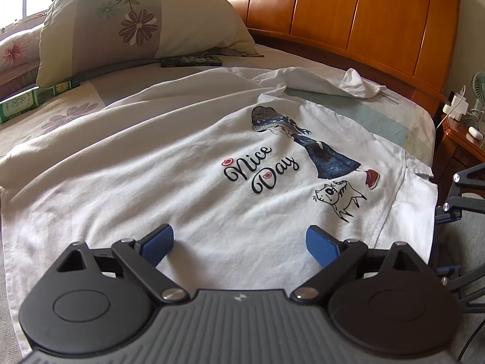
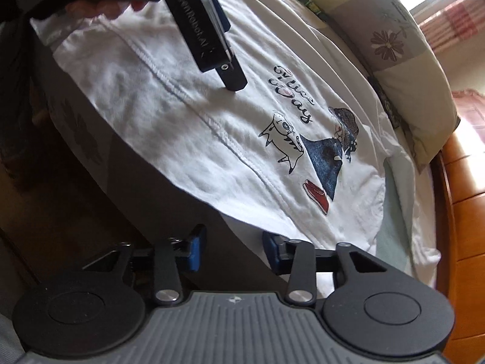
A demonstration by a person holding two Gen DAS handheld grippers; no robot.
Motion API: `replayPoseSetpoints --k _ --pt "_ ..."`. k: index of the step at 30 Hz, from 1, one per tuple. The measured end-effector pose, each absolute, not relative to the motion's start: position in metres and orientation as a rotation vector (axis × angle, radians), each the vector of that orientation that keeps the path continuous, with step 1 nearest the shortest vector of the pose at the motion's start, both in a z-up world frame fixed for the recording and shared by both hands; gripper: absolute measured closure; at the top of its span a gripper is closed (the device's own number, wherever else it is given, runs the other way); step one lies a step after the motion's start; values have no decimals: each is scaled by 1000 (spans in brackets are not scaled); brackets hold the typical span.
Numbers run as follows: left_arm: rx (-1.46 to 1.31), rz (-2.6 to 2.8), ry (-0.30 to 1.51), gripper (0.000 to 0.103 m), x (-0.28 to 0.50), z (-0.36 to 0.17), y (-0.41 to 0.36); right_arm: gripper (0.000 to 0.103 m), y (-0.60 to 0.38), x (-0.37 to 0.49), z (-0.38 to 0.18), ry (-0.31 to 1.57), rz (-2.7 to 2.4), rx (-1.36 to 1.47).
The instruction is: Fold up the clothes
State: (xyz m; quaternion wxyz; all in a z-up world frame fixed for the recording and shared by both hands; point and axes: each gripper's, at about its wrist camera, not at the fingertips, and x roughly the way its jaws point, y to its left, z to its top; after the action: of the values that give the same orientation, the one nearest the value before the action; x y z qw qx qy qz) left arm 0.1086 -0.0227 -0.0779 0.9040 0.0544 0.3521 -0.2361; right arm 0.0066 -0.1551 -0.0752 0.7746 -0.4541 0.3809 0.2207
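A white T-shirt (image 1: 182,176) printed with "Nice Day", a girl and a cat lies spread on the bed, one sleeve (image 1: 354,85) bunched near the headboard. My left gripper (image 1: 239,241) hovers open just over the shirt's lower part, its blue pads wide apart with only flat cloth under them. In the right wrist view the T-shirt (image 2: 242,127) hangs over the bed's side and the left gripper (image 2: 233,86) touches down on it, held by a hand (image 2: 106,7). My right gripper (image 2: 233,251) stands open just below the shirt's hanging edge, nothing pressed between its pads.
A flowered pillow (image 1: 136,24) leans at the head of the bed against the wooden headboard (image 1: 348,15). A green bottle (image 1: 30,100) and a dark flat box (image 1: 191,60) lie beside the pillow. A nightstand (image 1: 463,139) with a fan and charger stands at right.
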Motion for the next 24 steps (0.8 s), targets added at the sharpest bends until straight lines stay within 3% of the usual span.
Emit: replayPoseSetpoints --k 6,10,24 --pt "112 -490 729 9 109 -77 -23 69 -152 -4 -83 731 467 -1150" --pt "100 -495 731 9 109 -77 -21 100 -149 -15 -84 683 490 -1189" --pt "77 -502 734 9 113 -73 -12 100 -162 -22 -71 916 606 -1121"
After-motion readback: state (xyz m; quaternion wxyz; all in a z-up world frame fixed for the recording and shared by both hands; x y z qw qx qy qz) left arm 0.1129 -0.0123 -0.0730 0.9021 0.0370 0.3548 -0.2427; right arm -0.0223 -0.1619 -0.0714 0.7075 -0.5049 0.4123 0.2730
